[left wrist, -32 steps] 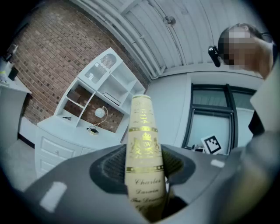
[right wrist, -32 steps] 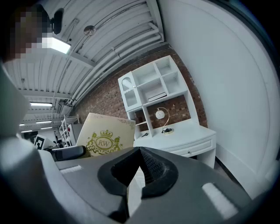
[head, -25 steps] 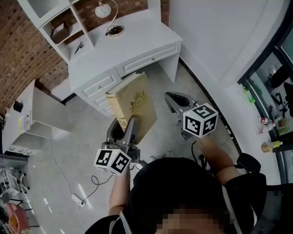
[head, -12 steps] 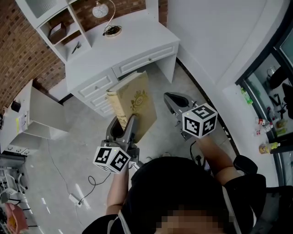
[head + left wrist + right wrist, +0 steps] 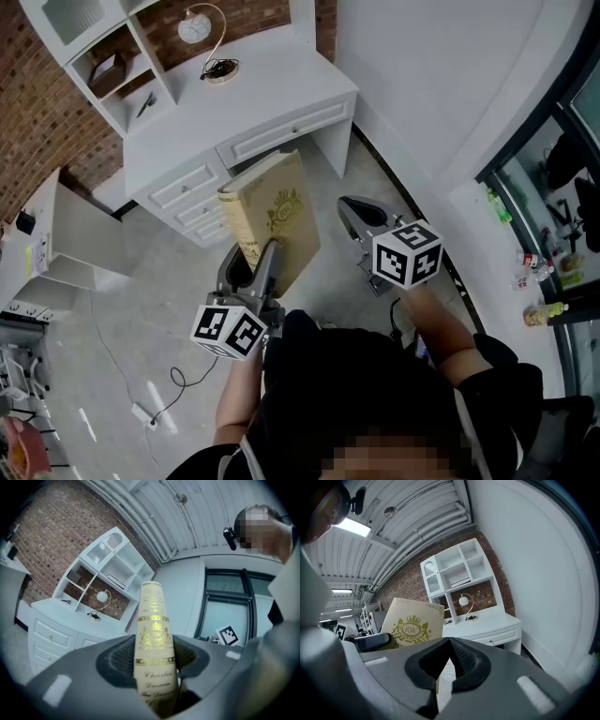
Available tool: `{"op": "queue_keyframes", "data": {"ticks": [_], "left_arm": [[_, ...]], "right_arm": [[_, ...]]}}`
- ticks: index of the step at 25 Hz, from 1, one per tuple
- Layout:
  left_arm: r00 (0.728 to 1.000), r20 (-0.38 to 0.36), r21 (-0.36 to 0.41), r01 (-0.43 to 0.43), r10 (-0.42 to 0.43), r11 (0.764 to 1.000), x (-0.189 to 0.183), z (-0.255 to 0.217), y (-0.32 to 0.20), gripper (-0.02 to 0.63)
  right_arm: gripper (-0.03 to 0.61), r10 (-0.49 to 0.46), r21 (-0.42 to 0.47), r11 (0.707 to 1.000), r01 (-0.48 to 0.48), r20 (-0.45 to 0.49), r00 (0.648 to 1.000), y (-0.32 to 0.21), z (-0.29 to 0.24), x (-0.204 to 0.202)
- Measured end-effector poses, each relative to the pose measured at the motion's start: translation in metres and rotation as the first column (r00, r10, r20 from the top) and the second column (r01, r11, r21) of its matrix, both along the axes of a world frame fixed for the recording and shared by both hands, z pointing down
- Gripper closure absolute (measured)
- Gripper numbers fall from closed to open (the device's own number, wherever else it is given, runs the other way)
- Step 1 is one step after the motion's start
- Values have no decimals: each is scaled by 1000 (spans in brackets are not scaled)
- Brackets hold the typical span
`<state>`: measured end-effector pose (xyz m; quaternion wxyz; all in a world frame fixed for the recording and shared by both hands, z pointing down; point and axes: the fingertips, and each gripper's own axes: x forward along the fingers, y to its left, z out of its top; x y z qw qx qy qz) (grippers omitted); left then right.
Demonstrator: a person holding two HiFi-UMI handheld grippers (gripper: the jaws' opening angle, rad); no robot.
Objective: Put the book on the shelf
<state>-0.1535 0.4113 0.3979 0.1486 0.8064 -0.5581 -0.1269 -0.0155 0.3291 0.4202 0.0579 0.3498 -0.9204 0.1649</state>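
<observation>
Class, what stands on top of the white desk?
A small lamp and a white shelf unit stand on the desk. The book in the left gripper covers part of its front.

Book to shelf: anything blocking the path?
Nothing visible. The book, clamped in the left gripper, is over open floor in front of the desk. The shelf rises at the desk's back. Only a lamp sits on the desktop.

Book [image 5: 274,217] upright in left gripper [image 5: 254,261], right gripper [image 5: 354,208] to its right; desk [image 5: 281,86] ahead, lamp [image 5: 196,28] on desk, shelf [image 5: 89,42] left of lamp
</observation>
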Motion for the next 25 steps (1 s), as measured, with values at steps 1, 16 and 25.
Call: {"op": "queue_keyframes", "data": {"ticks": [1, 16, 25], "left_arm": [[1000, 2, -8, -2, 2, 1000, 1, 1, -3, 411], [997, 7, 2, -78, 78, 997, 3, -2, -113, 411], [994, -2, -6, -112, 112, 994, -16, -3, -195, 411]], "right_arm": [[580, 2, -2, 1000, -2, 2, 1000, -2, 1, 2], [580, 91, -13, 996, -91, 9, 996, -95, 2, 12], [580, 113, -10, 994, -113, -7, 994, -172, -5, -9]]}}
